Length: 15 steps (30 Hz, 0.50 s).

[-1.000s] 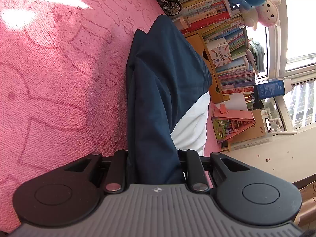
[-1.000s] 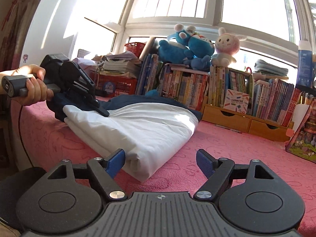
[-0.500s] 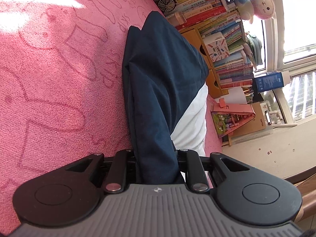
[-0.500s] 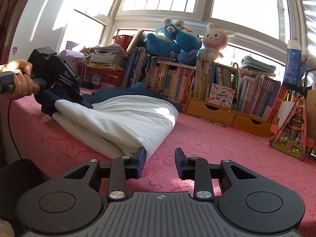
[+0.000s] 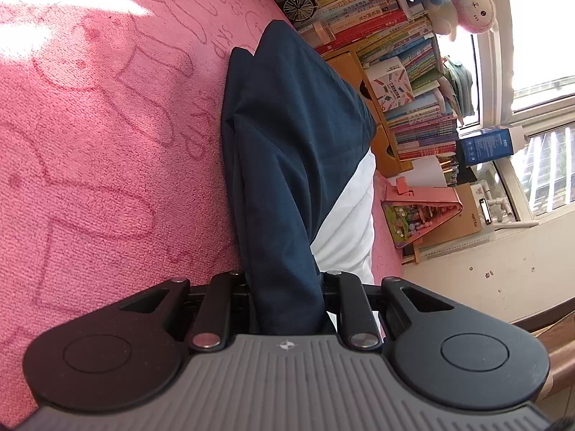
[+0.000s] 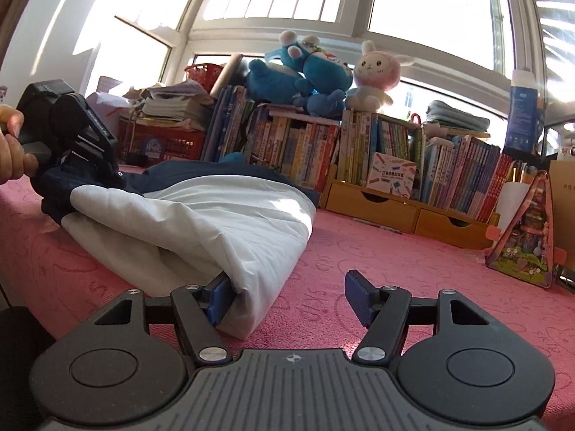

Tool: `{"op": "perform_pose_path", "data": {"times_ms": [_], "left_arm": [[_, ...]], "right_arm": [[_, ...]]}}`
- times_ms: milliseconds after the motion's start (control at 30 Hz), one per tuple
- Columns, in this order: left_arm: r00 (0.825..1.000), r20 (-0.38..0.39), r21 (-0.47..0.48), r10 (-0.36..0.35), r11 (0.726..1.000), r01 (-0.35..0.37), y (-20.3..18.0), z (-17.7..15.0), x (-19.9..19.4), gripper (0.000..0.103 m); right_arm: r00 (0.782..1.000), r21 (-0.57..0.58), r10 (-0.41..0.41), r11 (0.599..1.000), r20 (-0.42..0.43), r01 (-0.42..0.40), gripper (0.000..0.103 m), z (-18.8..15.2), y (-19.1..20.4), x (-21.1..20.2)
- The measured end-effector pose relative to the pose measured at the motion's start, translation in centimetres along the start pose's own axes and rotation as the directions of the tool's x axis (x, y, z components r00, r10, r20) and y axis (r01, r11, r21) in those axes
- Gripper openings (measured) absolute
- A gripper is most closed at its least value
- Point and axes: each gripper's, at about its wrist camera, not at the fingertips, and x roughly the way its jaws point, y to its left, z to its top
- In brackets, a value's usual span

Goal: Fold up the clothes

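A folded garment, navy (image 5: 287, 151) with a white part (image 5: 346, 222), lies on the pink bed cover (image 5: 90, 179). My left gripper (image 5: 285, 298) is shut on its navy end; the cloth hides the fingertips. In the right wrist view the white fold (image 6: 201, 215) lies ahead on the left, and the left gripper (image 6: 82, 151) holds the far navy end. My right gripper (image 6: 291, 298) is open at the white fold's near corner. Its left blue pad touches the cloth; the right pad is over bare cover.
Rows of books (image 6: 359, 143) on wooden drawer boxes (image 6: 395, 212) line the far edge under the window, with plush toys (image 6: 323, 72) on top. A red basket (image 6: 169, 136) stands at the back left. A pink toy box (image 6: 524, 230) stands at the right.
My right gripper closed partway half a second ago, then opened wide and moved up to the white fold's near corner. My left gripper kept its grip on the navy end.
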Motion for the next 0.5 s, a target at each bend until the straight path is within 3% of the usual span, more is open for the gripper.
{"op": "perform_pose_path", "data": {"times_ms": [67, 167, 233, 367, 433, 500], "left_arm": [[1.000, -0.004, 0.019, 0.003, 1.000, -0.003, -0.2, -0.1, 0.0, 0.020], [1.000, 0.000, 0.007, -0.010, 1.000, 0.010, 0.1, -0.1, -0.1, 0.018], [1.000, 0.000, -0.002, -0.022, 1.000, 0.022, 0.4, -0.1, -0.2, 0.018], [1.000, 0.001, 0.003, -0.031, 1.000, 0.031, 0.4, -0.1, -0.3, 0.017], [0.999, 0.004, 0.008, -0.034, 0.999, 0.034, 0.4, -0.2, -0.3, 0.017], [0.999, 0.008, 0.014, -0.039, 0.999, 0.039, 0.5, -0.3, -0.4, 0.017]], "right_arm": [[0.994, 0.086, 0.098, 0.992, -0.057, -0.093, 0.064, 0.5, -2.3, 0.6], [0.960, 0.222, 0.250, 0.950, -0.125, -0.218, 0.061, 1.1, -5.7, 1.4], [0.923, 0.315, 0.352, 0.904, -0.158, -0.291, 0.062, 1.6, -7.9, 2.0], [0.816, 0.498, 0.547, 0.769, -0.189, -0.400, 0.090, 2.5, -12.5, 3.2], [0.807, 0.611, 0.562, 0.707, -0.179, -0.357, 0.092, 3.3, -15.2, 7.4], [0.807, 0.657, 0.554, 0.689, -0.206, -0.305, 0.093, 4.0, -16.6, 12.5]]}}
